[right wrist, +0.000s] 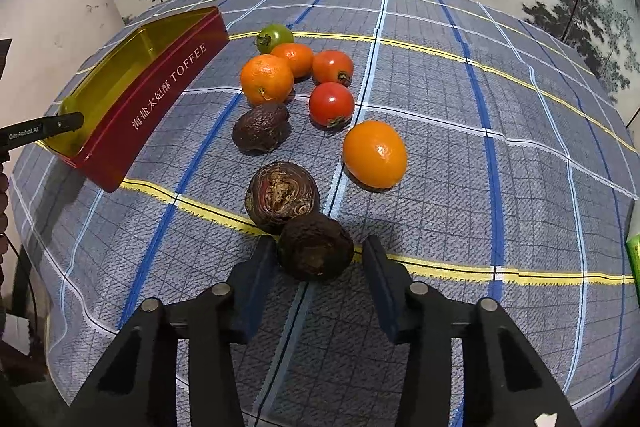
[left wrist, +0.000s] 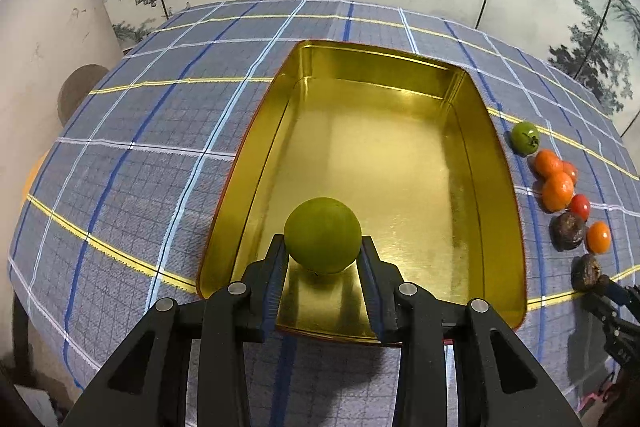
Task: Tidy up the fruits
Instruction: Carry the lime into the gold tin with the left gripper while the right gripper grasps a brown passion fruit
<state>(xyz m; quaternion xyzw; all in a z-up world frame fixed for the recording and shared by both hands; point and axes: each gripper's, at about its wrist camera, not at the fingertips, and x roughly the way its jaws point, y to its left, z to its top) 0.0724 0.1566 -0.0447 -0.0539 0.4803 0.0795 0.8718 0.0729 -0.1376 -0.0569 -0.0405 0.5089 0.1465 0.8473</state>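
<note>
Your left hand-held gripper (left wrist: 322, 251) is clamped on the green fruit (left wrist: 322, 235), hanging over the near end of the gold tin (left wrist: 500, 187), which holds nothing else. Let go from this height and the round fruit will likely roll along the slick metal floor or knock against a wall, so lower it first.

Your right hand-held gripper (right wrist: 316, 255) brackets a dark wrinkled fruit (right wrist: 315, 247): the left pad touches it, but a gap shows at the right pad, so it isn't gripped yet. Another dark fruit (right wrist: 282, 197) sits touching it from behind; a skewed closing could shove both across the checked cloth (right wrist: 520, 187) on the bench.

Beyond lie a third dark fruit (right wrist: 261, 127), two tomatoes (right wrist: 332, 105), oranges (right wrist: 267, 79), an orange-yellow fruit (right wrist: 375, 154) and a green tomato (right wrist: 275, 37), tightly bunched, so each pick risks nudging neighbours
</note>
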